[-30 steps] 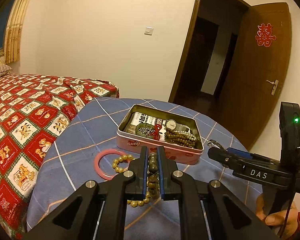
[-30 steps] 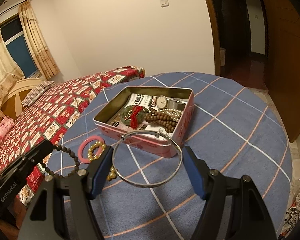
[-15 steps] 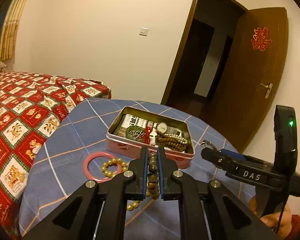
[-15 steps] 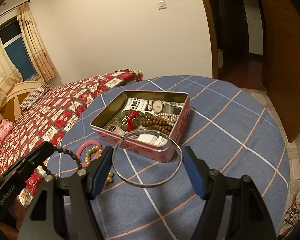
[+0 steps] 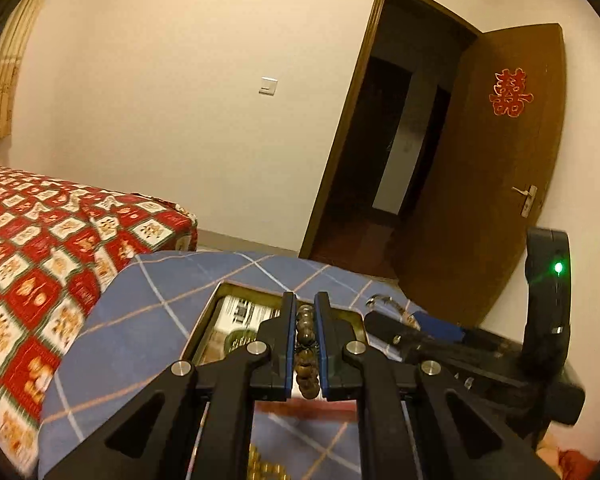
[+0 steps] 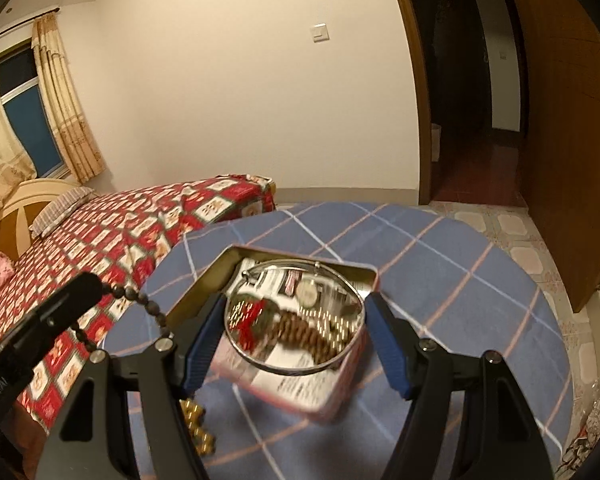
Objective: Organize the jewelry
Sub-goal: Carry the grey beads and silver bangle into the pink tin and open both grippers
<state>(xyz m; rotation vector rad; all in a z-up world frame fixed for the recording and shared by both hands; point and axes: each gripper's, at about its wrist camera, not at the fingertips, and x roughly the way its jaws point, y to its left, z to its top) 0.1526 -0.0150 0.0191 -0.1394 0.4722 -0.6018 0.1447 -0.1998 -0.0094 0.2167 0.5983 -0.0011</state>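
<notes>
My left gripper (image 5: pixel 305 320) is shut on a dark wooden bead bracelet (image 5: pixel 306 356) and holds it over the near edge of the open pink tin (image 5: pixel 210 320). My right gripper (image 6: pixel 296 320) is shut on a thin silver bangle (image 6: pixel 342 356) and holds it flat over the tin (image 6: pixel 300 396). The tin holds a watch (image 6: pixel 306 292), a brown bead string (image 6: pixel 300 330) and a green and red piece (image 6: pixel 252 316). The bead bracelet also shows hanging from the left gripper (image 6: pixel 40 320) in the right wrist view (image 6: pixel 148 304). Gold beads (image 6: pixel 198 432) lie on the table near the tin.
The tin stands on a round table with a blue checked cloth (image 6: pixel 460 280). A bed with a red patterned cover (image 5: pixel 40 240) is close on the left. An open wooden door (image 5: pixel 492 184) is beyond the table.
Both grippers have moved forward and over the tin with their loads. The pink ring has dropped out of both views.
</notes>
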